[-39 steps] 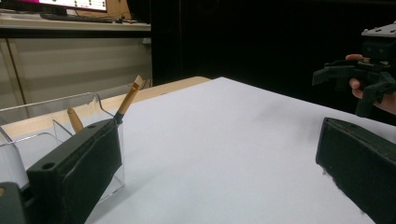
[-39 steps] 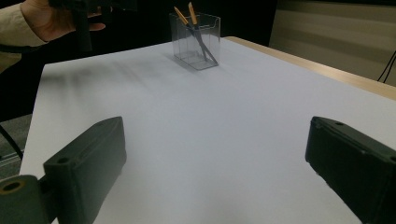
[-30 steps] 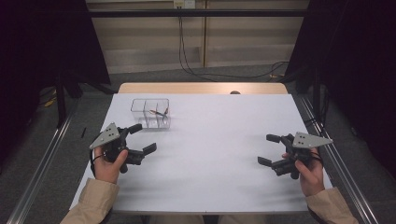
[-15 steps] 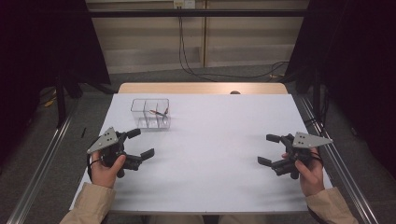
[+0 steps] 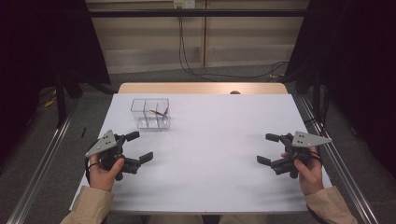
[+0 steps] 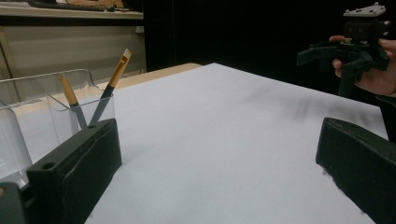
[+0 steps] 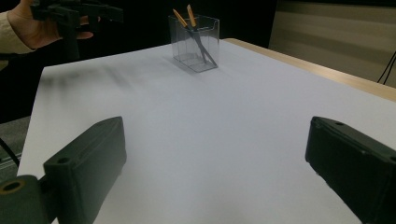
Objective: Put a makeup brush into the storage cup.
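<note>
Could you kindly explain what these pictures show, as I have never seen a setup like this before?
A person sits at a white table and holds a hand tool with two black jaws in each hand: the left gripper and the right gripper. One picture comes from a camera fixed above the table. The other two come from small cameras riding on each gripper, looking out between its jaws. Both grippers are open and hold nothing. On the table stands a clear plastic holder with compartments, and two brushes with tan handles lean inside it.
</note>
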Tool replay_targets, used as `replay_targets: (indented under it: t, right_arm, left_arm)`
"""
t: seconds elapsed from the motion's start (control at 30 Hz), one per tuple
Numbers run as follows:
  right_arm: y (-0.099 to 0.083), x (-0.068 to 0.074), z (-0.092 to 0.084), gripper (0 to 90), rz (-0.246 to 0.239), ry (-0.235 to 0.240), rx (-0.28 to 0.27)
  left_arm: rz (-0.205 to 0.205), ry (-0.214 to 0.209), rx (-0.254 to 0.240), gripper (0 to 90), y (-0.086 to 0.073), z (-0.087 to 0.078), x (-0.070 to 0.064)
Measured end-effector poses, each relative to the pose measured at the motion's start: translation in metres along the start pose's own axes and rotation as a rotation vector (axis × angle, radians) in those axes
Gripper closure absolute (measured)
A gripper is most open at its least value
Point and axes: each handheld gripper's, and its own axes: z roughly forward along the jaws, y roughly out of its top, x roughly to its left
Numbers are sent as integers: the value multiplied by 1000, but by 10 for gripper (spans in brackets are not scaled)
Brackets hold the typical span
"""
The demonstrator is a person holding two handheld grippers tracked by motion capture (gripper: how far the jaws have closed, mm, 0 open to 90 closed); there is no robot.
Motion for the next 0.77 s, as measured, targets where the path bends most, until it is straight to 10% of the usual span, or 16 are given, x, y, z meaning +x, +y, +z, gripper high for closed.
replay_targets:
  t: [0.77]
  right_arm:
    - [2,-1,5,46,-1,9,-5]
  left_arm:
    - [-2,17,1,0,-5,-9,-2]
